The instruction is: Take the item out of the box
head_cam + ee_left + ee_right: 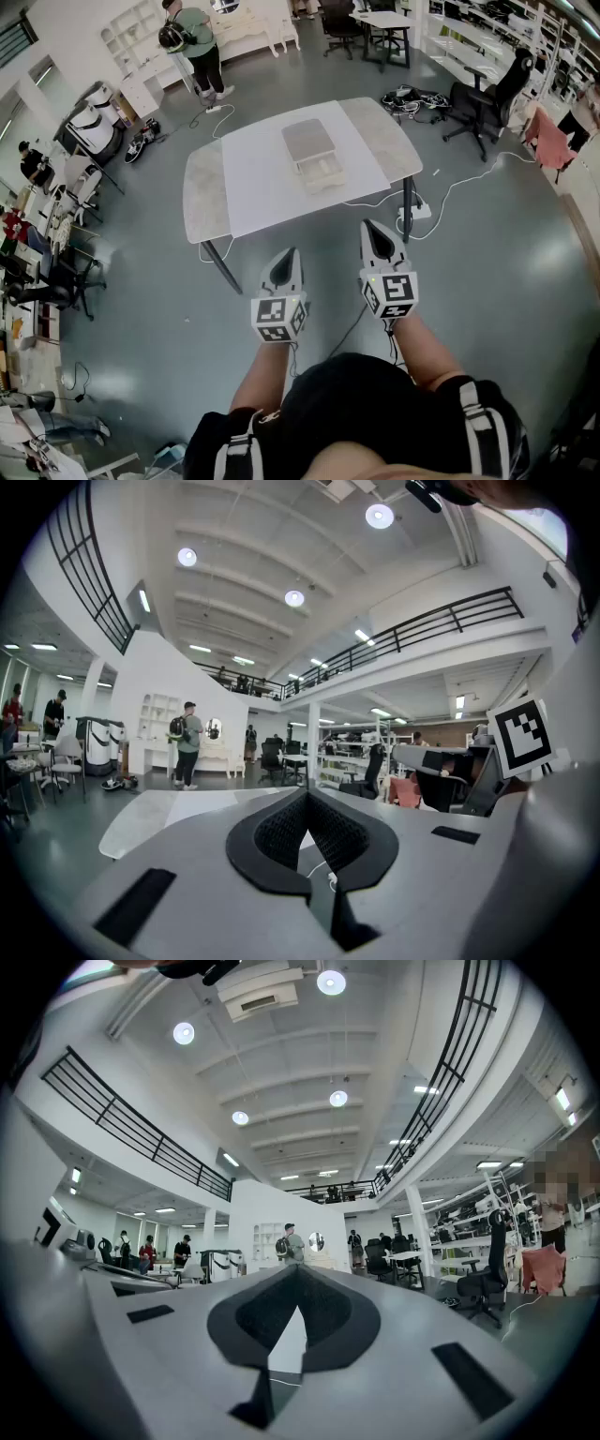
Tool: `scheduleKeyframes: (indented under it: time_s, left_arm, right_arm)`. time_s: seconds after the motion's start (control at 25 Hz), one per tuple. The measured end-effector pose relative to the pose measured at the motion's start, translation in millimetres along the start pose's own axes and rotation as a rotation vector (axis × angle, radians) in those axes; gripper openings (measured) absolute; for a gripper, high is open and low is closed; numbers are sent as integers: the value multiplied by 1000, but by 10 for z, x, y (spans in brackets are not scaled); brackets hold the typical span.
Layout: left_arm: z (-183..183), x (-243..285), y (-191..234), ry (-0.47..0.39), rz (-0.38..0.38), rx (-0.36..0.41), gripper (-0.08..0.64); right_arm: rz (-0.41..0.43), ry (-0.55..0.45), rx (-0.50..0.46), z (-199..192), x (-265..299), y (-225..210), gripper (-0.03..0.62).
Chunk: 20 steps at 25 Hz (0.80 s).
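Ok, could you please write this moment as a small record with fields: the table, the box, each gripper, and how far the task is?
table: grey ends, white middle, ahead of the person
box: pale, on the white middle, apart from both grippers
item: not visible from here
left gripper: jaws together, empty, short of the table
right gripper: jaws together, empty, short of the table
task: not yet begun

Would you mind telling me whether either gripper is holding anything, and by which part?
Nothing is held: the left gripper and the right gripper both have their jaws together and empty, short of the table where the box sits.
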<state>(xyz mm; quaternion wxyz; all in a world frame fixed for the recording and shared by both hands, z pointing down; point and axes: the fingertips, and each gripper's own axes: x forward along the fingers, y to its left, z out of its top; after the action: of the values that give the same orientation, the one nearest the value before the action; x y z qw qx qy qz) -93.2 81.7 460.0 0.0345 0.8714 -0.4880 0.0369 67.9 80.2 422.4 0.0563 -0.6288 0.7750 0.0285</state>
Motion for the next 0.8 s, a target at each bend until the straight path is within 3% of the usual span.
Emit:
scheduleKeyframes:
  time_s: [0.44, 0.8]
  left_arm:
    - [55, -155, -9, -3, -30, 8, 5]
    - [23, -84, -194, 7, -35, 11, 5]
  right_arm:
    - [-13, -8, 6, 69, -120, 163, 12]
    - [-34, -2, 12, 38, -193, -28, 12]
